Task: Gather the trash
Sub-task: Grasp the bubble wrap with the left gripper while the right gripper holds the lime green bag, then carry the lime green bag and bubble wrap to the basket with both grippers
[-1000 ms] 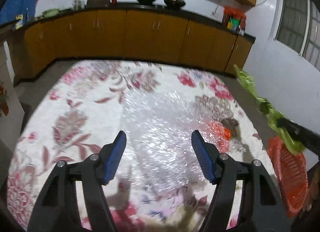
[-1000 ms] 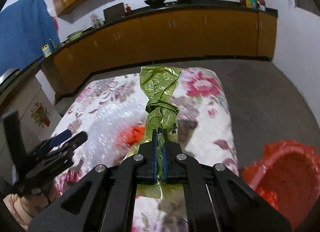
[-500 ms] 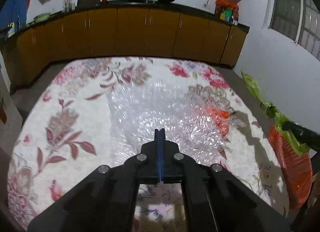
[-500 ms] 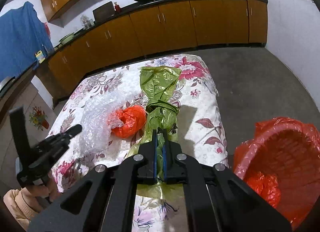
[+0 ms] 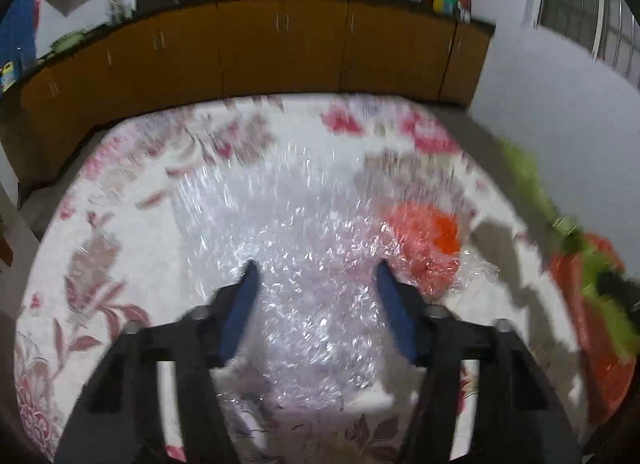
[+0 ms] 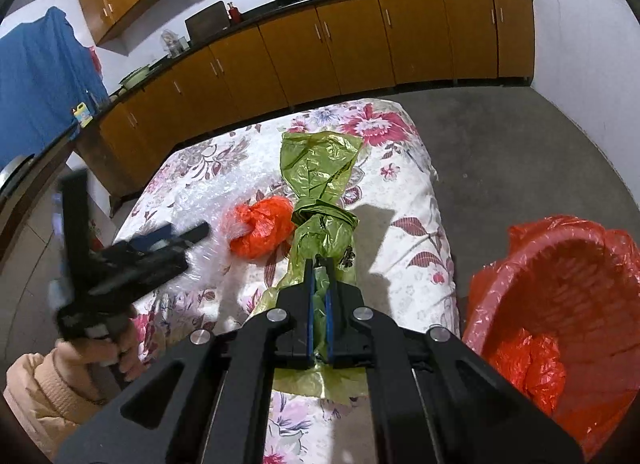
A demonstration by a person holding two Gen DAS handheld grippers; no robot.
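Trash: crumpled green plastic bag (image 6: 320, 192), twisted at its middle, held above the floral tablecloth (image 6: 404, 192)
Right gripper (image 6: 319, 264): clamped on the green bag
Left gripper (image 5: 314, 268): fingers spread wide over clear bubble wrap (image 5: 296, 232) (view blurred)
Beside the wrap: crumpled orange plastic bag (image 6: 262, 230)
Red plastic-lined basket (image 6: 568, 284): right of the table

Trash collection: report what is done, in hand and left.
Done: one crumpled orange plastic bag lies in the red-lined basket. In hand: the right tongs clamp the twisted green plastic bag. Left: the clear bubble wrap and another orange bag on the floral tablecloth, under the open left tongs.
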